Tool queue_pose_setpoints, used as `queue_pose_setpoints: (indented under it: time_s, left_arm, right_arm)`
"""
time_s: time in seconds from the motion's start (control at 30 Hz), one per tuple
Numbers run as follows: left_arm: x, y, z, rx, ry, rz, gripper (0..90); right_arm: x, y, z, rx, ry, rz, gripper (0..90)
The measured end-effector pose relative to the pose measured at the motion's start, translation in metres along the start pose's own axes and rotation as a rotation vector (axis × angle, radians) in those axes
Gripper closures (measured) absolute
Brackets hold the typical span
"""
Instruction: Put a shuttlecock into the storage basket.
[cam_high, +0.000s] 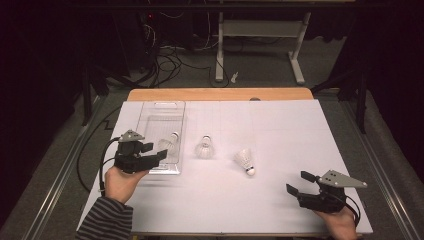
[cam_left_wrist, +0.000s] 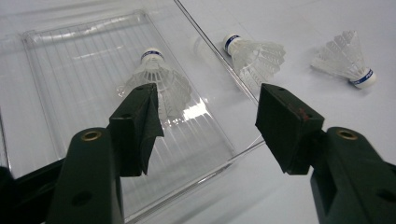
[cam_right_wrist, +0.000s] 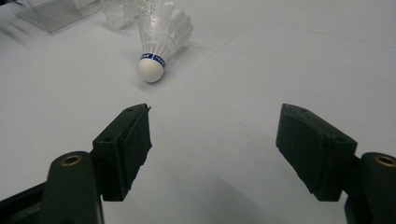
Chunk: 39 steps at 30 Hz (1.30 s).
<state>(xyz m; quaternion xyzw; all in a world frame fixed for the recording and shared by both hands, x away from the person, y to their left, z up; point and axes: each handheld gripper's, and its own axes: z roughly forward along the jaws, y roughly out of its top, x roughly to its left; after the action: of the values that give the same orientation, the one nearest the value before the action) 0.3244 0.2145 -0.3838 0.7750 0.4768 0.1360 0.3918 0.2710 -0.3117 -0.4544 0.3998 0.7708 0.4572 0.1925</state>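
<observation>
My left claw (cam_high: 156, 151) hangs over the near end of the clear tray (cam_high: 150, 112), jaws spread wide and holding nothing. 1 shuttlecock (cam_high: 170, 143) already lies inside the tray, cork pointing to the far end; in the left gripper view it (cam_left_wrist: 156, 79) sits just beyond my left jaw, so I judge that one placed and the claw free to pull away. I should lift straight up and back so a jaw does not catch the feathers or nudge the tray's thin wall.

2 more shuttlecocks wait on the white surface (cam_high: 280, 130): the middle one (cam_high: 204, 146) near the tray's right wall, and the right one (cam_high: 245, 161) tilted with its cork toward me. My right claw (cam_high: 300, 182) rests near the front right corner, open and empty, with that right shuttlecock (cam_right_wrist: 161, 35) ahead and a little to the left of its jaws.

For the next pick I would take the cork or the base of the skirt, not the feather tips, closing gently so nothing crushes. Approach along the surface from the cork side, then carry it over the tray wall and set it down beside the first.
</observation>
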Motion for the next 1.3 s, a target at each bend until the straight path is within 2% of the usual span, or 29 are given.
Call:
queue_pose_setpoints:
  time_s: [0.23, 0.4, 0.7, 0.8, 1.3]
  left_arm:
    - [0.001, -0.009, -0.001, -0.018, -0.004, -0.003, 40.1]
    - [0.003, -0.015, -0.004, -0.044, -0.025, -0.025, 39.2]
    - [0.001, -0.023, -0.007, -0.058, -0.026, -0.010, 39.2]
    - [-0.001, -0.028, -0.007, -0.078, -0.030, -0.015, 39.4]
    - [0.000, -0.045, -0.010, -0.110, -0.043, -0.032, 39.7]
  right_arm:
    - [0.000, 0.000, 0.000, 0.001, 0.001, -0.002, 26.9]
    - [0.000, 0.000, 0.001, 0.003, 0.002, -0.001, 26.9]
    - [0.000, 0.000, 0.001, 0.004, 0.001, 0.003, 26.9]
    - [0.000, 0.000, 0.000, 0.005, 0.001, 0.006, 26.9]
    - [0.001, 0.000, 0.001, 0.007, 0.002, 0.004, 26.9]
